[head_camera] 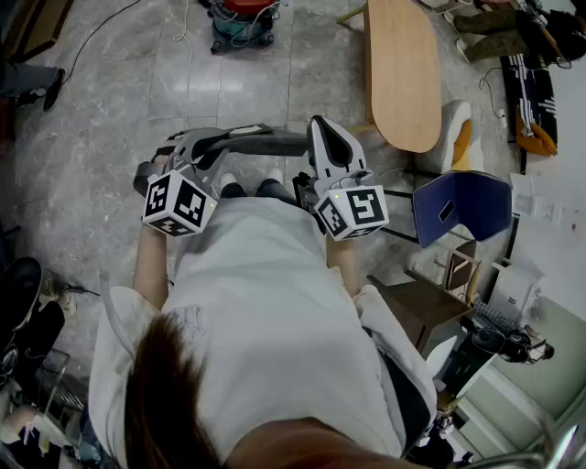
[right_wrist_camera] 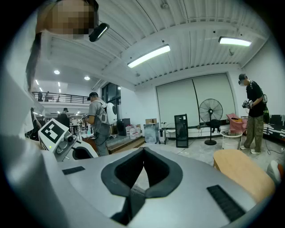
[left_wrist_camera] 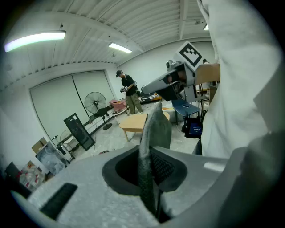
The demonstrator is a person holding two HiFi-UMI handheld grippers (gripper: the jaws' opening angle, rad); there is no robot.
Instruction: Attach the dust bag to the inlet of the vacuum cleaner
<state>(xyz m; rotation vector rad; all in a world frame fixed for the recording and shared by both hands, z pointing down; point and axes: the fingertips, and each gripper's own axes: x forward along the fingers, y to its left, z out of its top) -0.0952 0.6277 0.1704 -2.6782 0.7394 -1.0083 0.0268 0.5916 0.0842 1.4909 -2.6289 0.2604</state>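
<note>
Your hair [head_camera: 174,394] and white shirt [head_camera: 275,293] fill the lower part of the head view, and you hold both tools at waist height just beyond them. Your left tool [left_wrist_camera: 149,151] is clenched on the grey dust bag [left_wrist_camera: 156,127]. The fabric stands on edge, rising out of the pinched jaws. Seen from above, the bag runs as a flat grey strip from the left tool across to the side of your right tool [right_wrist_camera: 143,153]. You cannot tell from any view whether its far end touches that tool. Your right tool is clenched too, its jaws meeting with nothing between them.

The vacuum cleaner [head_camera: 243,23], with a teal body and a red top, stands on the floor [head_camera: 110,110] well ahead of you and well apart from the bag. It sits off the far left corner of the wooden desk [head_camera: 403,69]. Its inlet is too small to make out. A blue chair [head_camera: 462,206] stands near your right side, beyond the desk's near end.
</note>
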